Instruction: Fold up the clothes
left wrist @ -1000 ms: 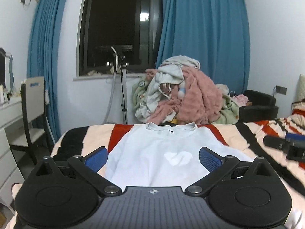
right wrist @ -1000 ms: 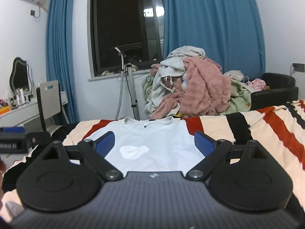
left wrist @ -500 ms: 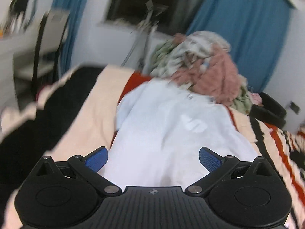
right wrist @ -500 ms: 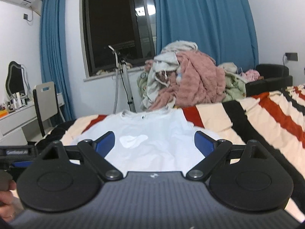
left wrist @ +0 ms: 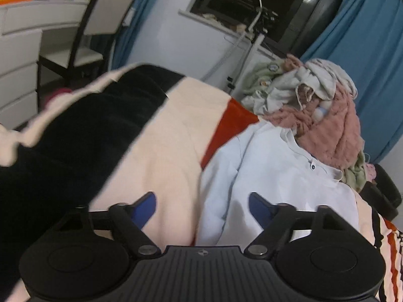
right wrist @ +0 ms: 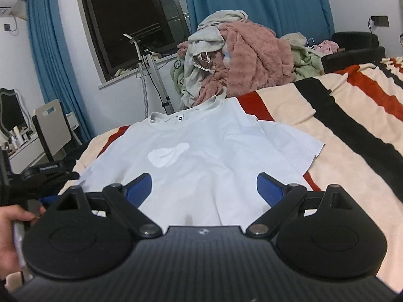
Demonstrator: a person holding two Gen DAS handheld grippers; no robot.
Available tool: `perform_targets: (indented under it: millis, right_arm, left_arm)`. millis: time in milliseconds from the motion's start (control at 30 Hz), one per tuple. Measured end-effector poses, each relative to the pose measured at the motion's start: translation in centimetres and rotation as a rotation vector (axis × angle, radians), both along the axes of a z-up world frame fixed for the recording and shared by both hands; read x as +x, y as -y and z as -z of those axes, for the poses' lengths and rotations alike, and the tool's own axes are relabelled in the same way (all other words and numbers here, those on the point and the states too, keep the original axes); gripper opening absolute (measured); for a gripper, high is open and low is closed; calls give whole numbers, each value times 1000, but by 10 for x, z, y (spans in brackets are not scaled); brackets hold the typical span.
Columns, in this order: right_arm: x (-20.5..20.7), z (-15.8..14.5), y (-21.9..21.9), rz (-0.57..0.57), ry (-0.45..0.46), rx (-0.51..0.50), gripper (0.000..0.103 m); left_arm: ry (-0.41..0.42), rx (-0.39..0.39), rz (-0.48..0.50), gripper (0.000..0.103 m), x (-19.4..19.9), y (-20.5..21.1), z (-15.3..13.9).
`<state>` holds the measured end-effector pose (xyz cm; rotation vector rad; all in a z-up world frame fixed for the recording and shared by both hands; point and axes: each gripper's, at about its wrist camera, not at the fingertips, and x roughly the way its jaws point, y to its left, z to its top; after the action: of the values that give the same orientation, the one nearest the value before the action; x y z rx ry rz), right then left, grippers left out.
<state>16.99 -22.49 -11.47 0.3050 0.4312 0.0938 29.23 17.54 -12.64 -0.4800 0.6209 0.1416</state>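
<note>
Room, left wrist view: blue curtains (left wrist: 372, 58) hang by a dark window (left wrist: 246, 7), and a chair (left wrist: 95, 25) stands at a white bench (left wrist: 22, 32) with drawers.
Bed, left wrist view: a striped blanket (left wrist: 163, 156) in black, cream and red covers it.
Shirt, left wrist view: the white T-shirt (left wrist: 272, 176) lies flat on the blanket, to the right, with its collar toward a pile of clothes (left wrist: 327, 115) (pink, grey and green ones).
Left tongs: the left tongs (left wrist: 202, 209) are wide apart and hold nothing; they sit low over the blanket, with the shirt's side edge between the two blue tips.
Room, right wrist view: the same window (right wrist: 131, 22) and curtains (right wrist: 257, 2), plus a metal stand (right wrist: 151, 75) by the wall.
Shirt, right wrist view: the T-shirt (right wrist: 201, 151) is spread face up on the blanket (right wrist: 352, 136), with a pale print on the chest and one sleeve out to the right.
Right tongs: the right tongs (right wrist: 204, 188) are wide apart and hold nothing, over the lower middle of the shirt.
Hand, right wrist view: a hand (right wrist: 10, 231) shows at the left edge, gripping something (too little shows to say what).
</note>
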Motion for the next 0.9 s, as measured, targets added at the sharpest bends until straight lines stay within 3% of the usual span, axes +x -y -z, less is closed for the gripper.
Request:
perform_targets:
  millis: [33,67,100,133,233,333,467,633,667,800,900]
  right_arm:
    - [2,2,2,0,-4,2,92]
    - [5,4,3,1,-8,5,92]
    - [8,5,4,0,-14,11,92]
    - [10,6,6,-1,-21,18,92]
    - [17,8,11,9,-30,45,92]
    - [23,9,18,36,-29,66,92]
    - [30,11,32,92,-31,92,92]
    - [31,20,49,137,-67,132,92]
    - [31,21,51,139,-71,139,92]
    - [29,23,54,135,-72,148,92]
    - [29,23,53,122,-73,143,92]
  left_arm:
    - [-7,26,9,47,8,5,2]
    - [-10,67,17,38,15,11,3]
    - [-9,114,30,17,21,17,3]
    - [-8,182,60,2,26,27,0]
    - [25,429,174,2,27,75,-12]
    - [83,624,317,2,23,135,-19]
    - [65,729,491,2,25,208,-3]
    - [-21,758,541,3,41,252,31]
    - [-17,729,540,4,40,251,30]
    - [16,539,561,33,13,221,7]
    - [54,388,539,48,-15,188,-19]
